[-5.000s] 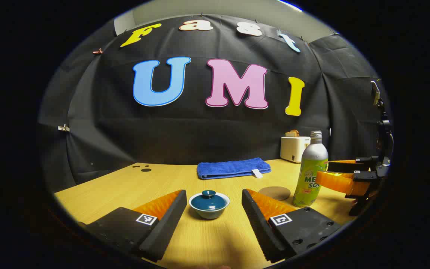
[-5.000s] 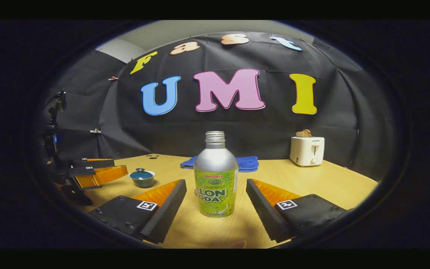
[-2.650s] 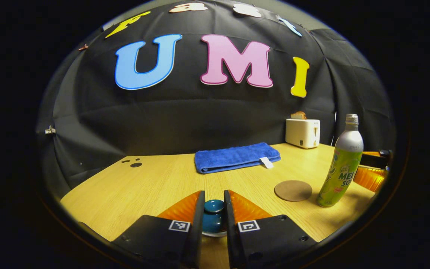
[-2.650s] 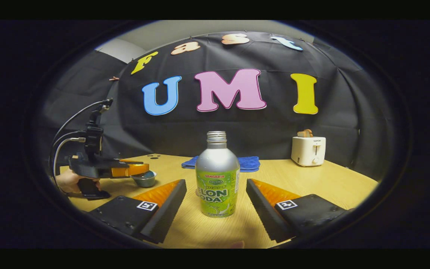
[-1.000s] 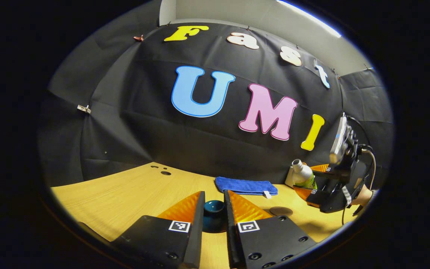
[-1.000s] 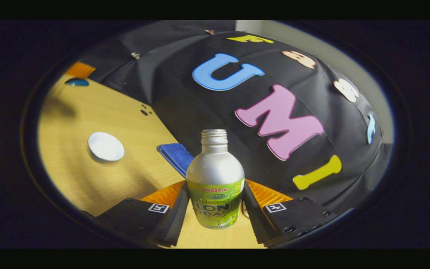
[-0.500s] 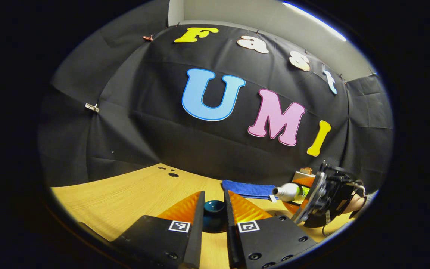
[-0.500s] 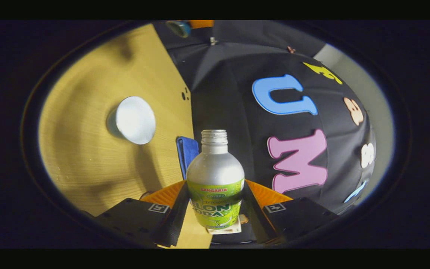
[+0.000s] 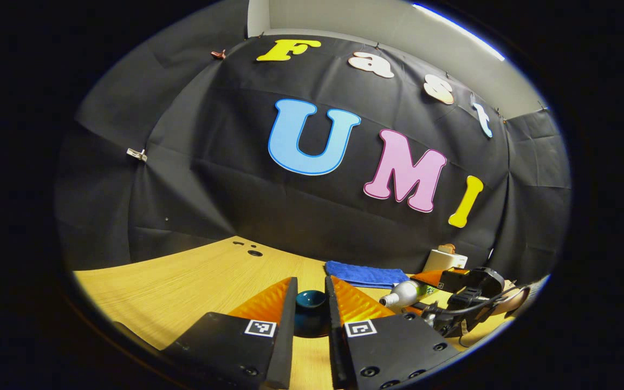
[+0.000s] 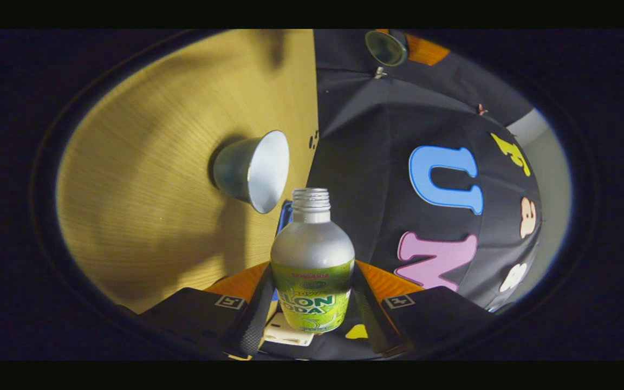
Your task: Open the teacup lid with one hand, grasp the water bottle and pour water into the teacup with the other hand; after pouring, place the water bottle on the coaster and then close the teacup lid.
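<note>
My left gripper (image 9: 310,292) is shut on the knob of the dark teal lid (image 9: 312,303), holding it off the wooden table (image 9: 193,281). In the right gripper view the lid (image 10: 387,47) shows at the top edge. My right gripper (image 10: 312,273) is shut on the silver-and-green water bottle (image 10: 312,246), tipped far over on its side. The bottle's open mouth (image 10: 311,196) lies close beside the rim of the uncovered teacup (image 10: 252,170), whose inside is white. I see no water stream. In the left gripper view the tilted bottle (image 9: 407,293) points left, with the right gripper (image 9: 453,284) behind it.
A folded blue towel (image 9: 366,274) lies at the back of the table, and a white toaster (image 9: 444,259) stands to its right. The black cloth wall closes the back. A hand (image 9: 515,298) holds the right gripper at the table's right side.
The right gripper has rolled the bottle further over and lowered it, bringing its mouth nearer the open teacup. The left gripper has kept the lid lifted, nearly still.
</note>
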A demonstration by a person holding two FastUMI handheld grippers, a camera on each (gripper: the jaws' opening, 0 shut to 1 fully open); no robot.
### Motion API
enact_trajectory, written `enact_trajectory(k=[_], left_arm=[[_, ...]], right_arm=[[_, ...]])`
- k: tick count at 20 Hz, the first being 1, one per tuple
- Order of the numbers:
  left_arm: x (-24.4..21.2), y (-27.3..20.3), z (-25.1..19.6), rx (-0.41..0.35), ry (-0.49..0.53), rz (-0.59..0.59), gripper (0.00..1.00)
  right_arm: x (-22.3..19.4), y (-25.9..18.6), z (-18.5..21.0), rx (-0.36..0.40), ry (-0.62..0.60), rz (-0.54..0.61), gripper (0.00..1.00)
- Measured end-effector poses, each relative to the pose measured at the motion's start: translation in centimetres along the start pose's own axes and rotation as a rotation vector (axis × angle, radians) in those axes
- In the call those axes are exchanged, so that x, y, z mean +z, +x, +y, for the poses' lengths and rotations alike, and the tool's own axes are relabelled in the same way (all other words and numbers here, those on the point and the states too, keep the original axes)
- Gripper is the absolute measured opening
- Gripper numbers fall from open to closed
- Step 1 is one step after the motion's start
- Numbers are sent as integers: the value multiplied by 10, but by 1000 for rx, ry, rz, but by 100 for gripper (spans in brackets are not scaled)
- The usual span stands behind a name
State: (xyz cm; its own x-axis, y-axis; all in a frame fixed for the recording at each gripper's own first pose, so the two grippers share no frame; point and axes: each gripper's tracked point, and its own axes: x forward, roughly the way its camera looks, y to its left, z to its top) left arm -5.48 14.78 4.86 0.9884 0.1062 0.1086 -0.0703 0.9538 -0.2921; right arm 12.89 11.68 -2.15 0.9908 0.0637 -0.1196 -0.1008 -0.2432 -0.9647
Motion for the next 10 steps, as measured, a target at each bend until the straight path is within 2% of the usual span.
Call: enact_trajectory(k=[4, 10], left_arm=[[-1, 0, -1, -4, -2, 2, 32], [-1, 1, 1, -2, -7, 7, 32]], right_arm=[[1, 4, -3, -16, -114, -17, 77], [6, 2, -10, -23, -176, -33, 77]])
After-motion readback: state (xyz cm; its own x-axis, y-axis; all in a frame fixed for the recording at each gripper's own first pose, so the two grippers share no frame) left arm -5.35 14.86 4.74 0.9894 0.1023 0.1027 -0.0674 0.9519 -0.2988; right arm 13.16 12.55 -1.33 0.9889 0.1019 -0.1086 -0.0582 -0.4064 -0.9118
